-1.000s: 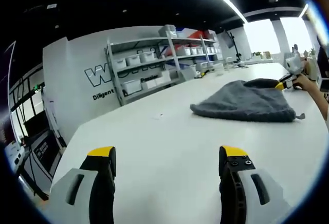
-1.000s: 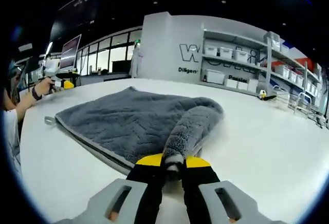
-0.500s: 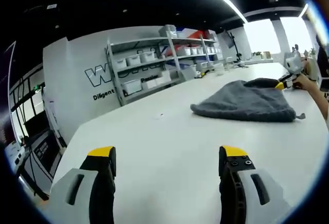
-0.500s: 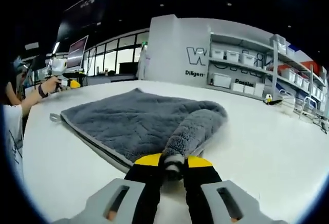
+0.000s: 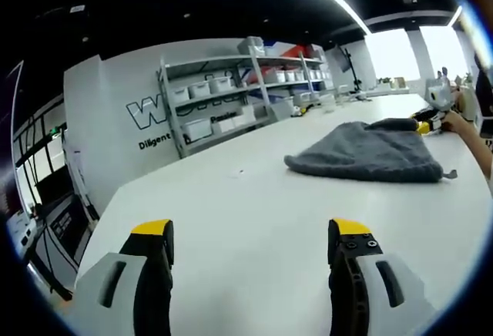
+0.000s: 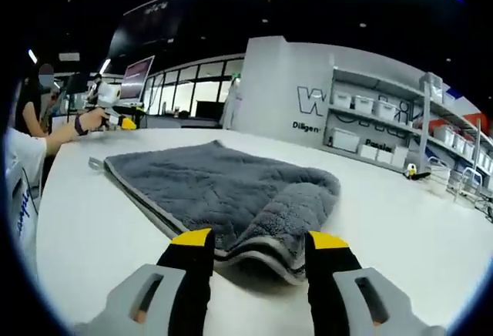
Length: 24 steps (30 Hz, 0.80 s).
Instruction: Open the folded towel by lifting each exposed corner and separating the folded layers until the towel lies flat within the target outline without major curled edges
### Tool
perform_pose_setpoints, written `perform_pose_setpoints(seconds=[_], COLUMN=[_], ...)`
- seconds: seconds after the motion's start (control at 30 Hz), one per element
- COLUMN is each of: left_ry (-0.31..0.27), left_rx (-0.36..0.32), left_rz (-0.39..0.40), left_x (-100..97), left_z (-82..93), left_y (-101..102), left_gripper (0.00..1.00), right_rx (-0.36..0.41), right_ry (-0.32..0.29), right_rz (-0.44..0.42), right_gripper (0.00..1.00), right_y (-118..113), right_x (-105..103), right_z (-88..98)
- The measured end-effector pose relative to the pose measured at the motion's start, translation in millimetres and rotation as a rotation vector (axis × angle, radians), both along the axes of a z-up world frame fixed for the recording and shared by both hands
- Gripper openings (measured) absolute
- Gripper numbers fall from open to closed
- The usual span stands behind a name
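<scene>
Towel (image 6: 223,189) lies just ahead of the open right hand-held gripper (image 6: 258,243)

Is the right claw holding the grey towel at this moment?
No, the right claw stands open with its yellow tips apart, and the grey towel lies on the white table between them.

Right gripper view: the underside of the towel (image 6: 223,197) and the layers beneath its folded-over corner are hidden; the layer count cannot be told. The person (image 6: 27,139) is cut off at the picture's left edge. Wall lettering (image 6: 316,112) is partly covered by shelving (image 6: 385,128) and unreadable in full. Bin contents are too small to tell.

Left gripper view: the towel's far side is hidden behind its own bulk. The hand (image 5: 462,124) is cut off at the right edge; the item it holds is too small to identify. No outline can be made out on the table (image 5: 246,197).
</scene>
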<state>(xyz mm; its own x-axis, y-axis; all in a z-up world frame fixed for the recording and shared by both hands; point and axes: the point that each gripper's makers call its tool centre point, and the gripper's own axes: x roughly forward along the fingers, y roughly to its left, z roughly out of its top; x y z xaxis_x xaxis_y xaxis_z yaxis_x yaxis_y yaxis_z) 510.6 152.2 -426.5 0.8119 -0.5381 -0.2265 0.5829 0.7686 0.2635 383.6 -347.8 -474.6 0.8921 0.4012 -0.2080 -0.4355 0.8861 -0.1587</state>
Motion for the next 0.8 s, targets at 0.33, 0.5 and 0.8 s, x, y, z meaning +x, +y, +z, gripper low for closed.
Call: perform_pose_setpoints(seconds=[0.33,0.5,0.8], left_ry=[-0.001,-0.008,-0.022], left_rx=[-0.01,-0.016,-0.066], left_rz=[-0.003,-0.02,-0.011], left_x=[0.0,-5.6,-5.5], left_z=[2.5,7.0,18.3], left_y=[0.1,-4.2,1.6], left_gripper=[0.81,0.82,0.82], right_rx=[0.111,0.117,0.094], right_ry=[-0.068,-0.054,-0.036], right_rz=[-0.007,0.006,0.125], right_gripper=[0.8,0.94,0.99], right_y=[-41.4,-64.1,-68.6], right_x=[-3.3,-4.6,-10.9], right_z=[16.2,13.5,8.7])
